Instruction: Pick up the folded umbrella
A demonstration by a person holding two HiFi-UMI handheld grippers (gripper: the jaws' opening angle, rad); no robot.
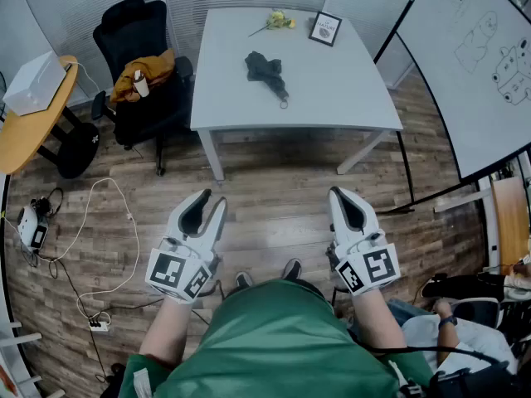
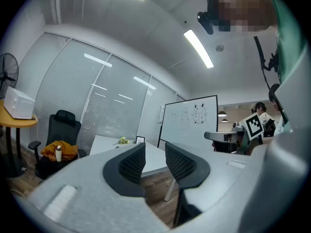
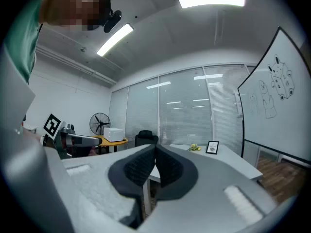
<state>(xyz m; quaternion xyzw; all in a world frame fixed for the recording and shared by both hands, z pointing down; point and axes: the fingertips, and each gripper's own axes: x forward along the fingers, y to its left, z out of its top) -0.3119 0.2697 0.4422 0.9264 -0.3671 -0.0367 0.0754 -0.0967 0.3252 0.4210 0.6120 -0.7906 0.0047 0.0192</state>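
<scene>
The umbrella [image 1: 267,71] lies on the table [image 1: 332,85]. Left gripper [image 1: 212,198] stands slightly apart, empty; right gripper [image 1: 337,192] is closed, empty.

Umbrella [image 1: 266,68] black, table [image 1: 348,89] under it white. Chair [image 1: 131,30] black, jacket [image 1: 152,70] orange. Floor [image 1: 274,191] brown wood-grain planks. My left gripper [image 1: 214,200] and right gripper [image 1: 337,191]: white, black pads [image 2: 131,166], black-and-white square markers [image 1: 170,270].
</scene>
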